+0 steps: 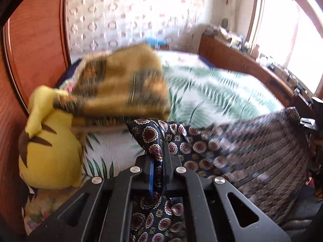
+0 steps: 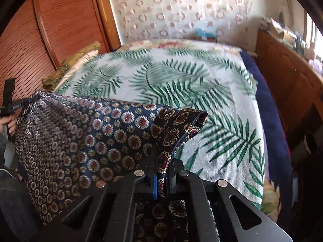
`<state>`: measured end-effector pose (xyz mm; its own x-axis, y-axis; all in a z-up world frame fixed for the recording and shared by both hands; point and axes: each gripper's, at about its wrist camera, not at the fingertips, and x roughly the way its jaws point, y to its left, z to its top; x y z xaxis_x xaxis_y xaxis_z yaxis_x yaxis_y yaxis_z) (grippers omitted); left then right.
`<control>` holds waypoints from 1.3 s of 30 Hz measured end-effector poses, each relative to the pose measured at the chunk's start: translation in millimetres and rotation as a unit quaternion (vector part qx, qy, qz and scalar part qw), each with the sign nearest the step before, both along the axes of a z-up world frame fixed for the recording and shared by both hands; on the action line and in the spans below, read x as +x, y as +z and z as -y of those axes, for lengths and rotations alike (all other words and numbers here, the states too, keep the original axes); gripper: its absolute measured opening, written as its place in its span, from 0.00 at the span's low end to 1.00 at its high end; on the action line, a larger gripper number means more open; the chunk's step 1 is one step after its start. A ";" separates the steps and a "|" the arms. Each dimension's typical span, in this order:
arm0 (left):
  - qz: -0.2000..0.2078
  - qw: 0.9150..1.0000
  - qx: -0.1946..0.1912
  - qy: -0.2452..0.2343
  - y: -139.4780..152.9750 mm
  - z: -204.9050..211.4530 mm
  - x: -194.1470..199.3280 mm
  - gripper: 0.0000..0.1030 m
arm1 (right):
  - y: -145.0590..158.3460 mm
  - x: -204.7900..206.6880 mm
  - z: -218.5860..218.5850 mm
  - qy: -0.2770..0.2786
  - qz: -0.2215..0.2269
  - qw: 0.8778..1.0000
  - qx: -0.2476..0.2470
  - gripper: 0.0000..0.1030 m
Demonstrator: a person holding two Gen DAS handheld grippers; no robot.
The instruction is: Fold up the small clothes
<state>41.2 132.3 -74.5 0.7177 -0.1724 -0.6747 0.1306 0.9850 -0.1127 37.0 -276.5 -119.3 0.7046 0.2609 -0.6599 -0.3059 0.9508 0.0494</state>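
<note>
Nearest, a corner of the navy medallion-print cloth (image 1: 212,147) is pinched by the left gripper (image 1: 158,161), another corner by the right gripper (image 2: 162,169); the cloth is stretched between them above the bed. Beyond, a palm-leaf bedspread (image 2: 181,76) is spread. A yellow plush toy (image 1: 50,151) and mustard fabric (image 1: 121,88) are seen at the left, against a wooden wardrobe (image 2: 60,20). Farthest, a patterned curtain (image 2: 181,10) is hung; a wooden cabinet (image 2: 286,76) is set at the right.

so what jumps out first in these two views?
The navy medallion-print cloth, stretched between both grippers: the left gripper and right gripper are each shut on a corner. Behind it lies the palm-leaf bedspread, with a yellow plush toy at its left edge.
</note>
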 end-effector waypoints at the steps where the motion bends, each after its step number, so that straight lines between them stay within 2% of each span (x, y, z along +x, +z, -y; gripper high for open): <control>1: 0.016 1.000 0.002 0.002 11.3 2.7 -4.1 0.06 | 9.6 -7.3 1.3 -0.003 0.018 1.000 0.001 0.04; 5: 0.077 0.997 -0.003 -0.004 60.7 11.8 -16.8 0.06 | 50.3 -31.2 9.2 -0.010 0.076 0.997 0.012 0.04; 11: 0.160 0.987 -0.014 -0.003 126.9 13.8 -15.9 0.06 | 123.3 -63.0 12.8 -0.013 0.170 0.985 -0.008 0.04; 17: 0.207 0.978 -0.019 0.008 170.4 9.5 24.9 0.06 | 192.6 -61.5 18.5 -0.024 0.235 0.971 -0.030 0.04; 20: 0.198 0.980 -0.017 0.019 169.3 8.4 59.7 0.06 | 212.4 -38.2 19.3 -0.035 0.246 0.968 -0.040 0.04; 24: 0.183 0.983 -0.008 0.036 156.5 4.3 100.6 0.06 | 215.2 3.3 16.5 -0.063 0.233 0.969 -0.052 0.04; 27: 0.171 0.984 -0.002 0.048 144.6 1.3 117.8 0.06 | 204.6 31.7 11.8 -0.080 0.216 0.971 -0.067 0.04; 31: 0.136 0.989 0.015 0.057 118.4 -0.3 144.7 0.07 | 176.6 72.1 7.4 -0.093 0.163 0.980 -0.065 0.04; 34: 0.105 0.992 0.017 0.063 96.4 -1.3 164.5 0.12 | 152.8 98.1 -0.1 -0.102 0.121 0.985 -0.070 0.04; 36: 0.086 0.994 0.022 0.065 85.9 -1.2 173.4 0.18 | 139.1 110.7 -0.9 -0.114 0.097 0.986 -0.070 0.12; 37: 0.075 0.995 0.029 0.067 78.4 -2.3 177.3 0.20 | 133.8 116.3 -1.6 -0.122 0.086 0.986 -0.070 0.21; 39: 0.067 0.995 0.033 0.067 71.7 -3.5 178.1 0.35 | 124.8 126.3 -0.6 -0.130 0.069 0.987 -0.069 0.34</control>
<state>219.2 135.8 -2.7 0.8150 -0.0275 -0.5789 0.0071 0.9993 -0.0375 163.3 -276.0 5.6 0.8216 -0.0264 -0.5695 -0.0446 0.9929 -0.1104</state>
